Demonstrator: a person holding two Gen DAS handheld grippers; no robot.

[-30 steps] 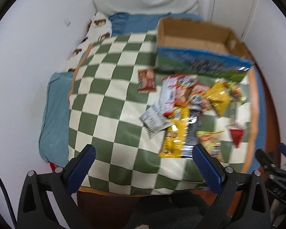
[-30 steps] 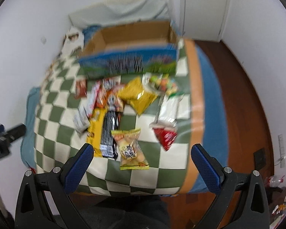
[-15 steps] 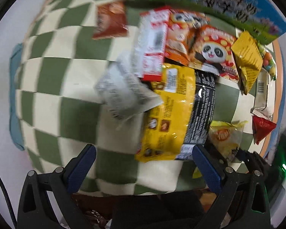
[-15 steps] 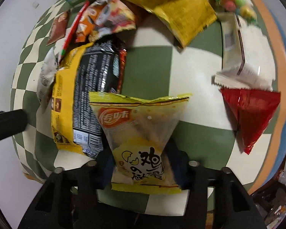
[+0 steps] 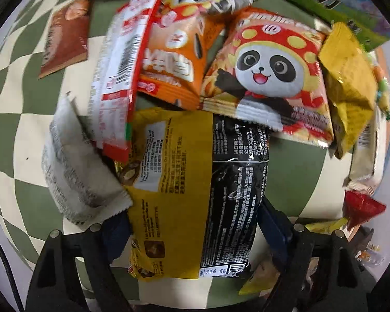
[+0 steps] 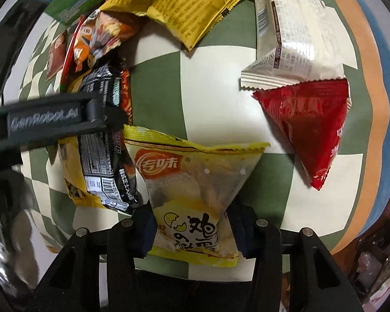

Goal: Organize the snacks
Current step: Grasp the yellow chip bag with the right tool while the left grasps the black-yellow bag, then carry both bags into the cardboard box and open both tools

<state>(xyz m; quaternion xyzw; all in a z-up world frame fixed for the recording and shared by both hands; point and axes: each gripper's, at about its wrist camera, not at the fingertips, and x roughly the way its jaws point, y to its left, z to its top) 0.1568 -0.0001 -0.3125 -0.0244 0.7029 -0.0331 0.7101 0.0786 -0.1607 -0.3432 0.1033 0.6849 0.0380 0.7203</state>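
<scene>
Left gripper (image 5: pixel 195 223) straddles the yellow-and-black packet (image 5: pixel 195 189), its jaws closing, blue pads at the packet's side edges; right gripper (image 6: pixel 192 228) is clamped on the pale yellow bag (image 6: pixel 195 189), just right of that packet on the checked quilt (image 6: pixel 215 98); bare quilt lies between the bag and the red pouch (image 6: pixel 309 124), whose tip stops short of the quilt's orange border (image 6: pixel 369 78).

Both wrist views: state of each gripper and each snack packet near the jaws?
left gripper: jaws closing around the yellow-and-black foil snack bag, which lies flat on the green checked blanket
right gripper: shut on the yellow see-through snack pouch, pinched at its lower end
red triangular foil packet: lying loose, ungripped
panda-print packet: lying in the pile, ungripped
</scene>
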